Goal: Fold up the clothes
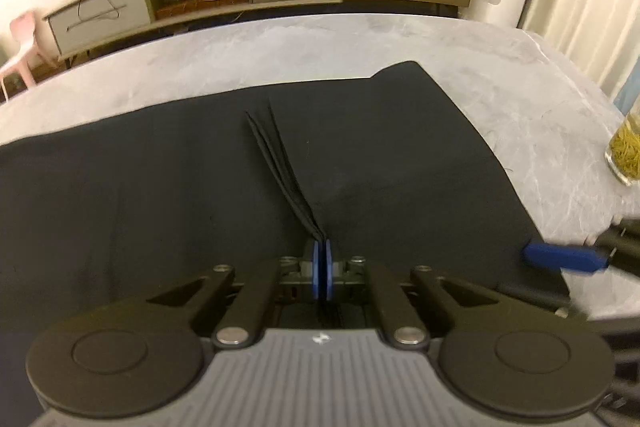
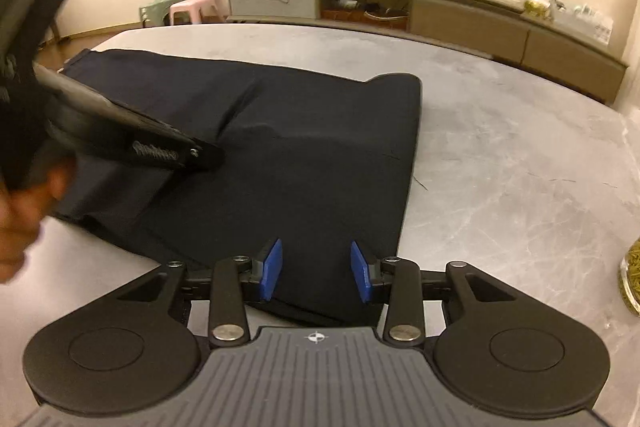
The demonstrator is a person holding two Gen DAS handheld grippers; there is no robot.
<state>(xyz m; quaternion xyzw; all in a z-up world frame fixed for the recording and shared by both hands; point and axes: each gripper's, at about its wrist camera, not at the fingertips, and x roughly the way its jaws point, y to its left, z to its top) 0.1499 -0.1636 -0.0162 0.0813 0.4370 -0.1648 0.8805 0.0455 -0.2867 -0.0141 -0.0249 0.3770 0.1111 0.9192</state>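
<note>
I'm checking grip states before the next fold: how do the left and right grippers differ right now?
The left gripper has its blue pads pressed together, pinching a raised pleat of the black garment; the right gripper is open and holds nothing. The left lifts cloth into a ridge; the right sits over the garment's near edge, where it lies flat. Both have blue pads and are over the marble table.

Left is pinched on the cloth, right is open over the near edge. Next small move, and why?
Probably close the right gripper on the black garment's near edge. Its jaws are spread with the fabric between them, while the left gripper is shut on pinched layers, so both need a hold before lifting the fold.
</note>
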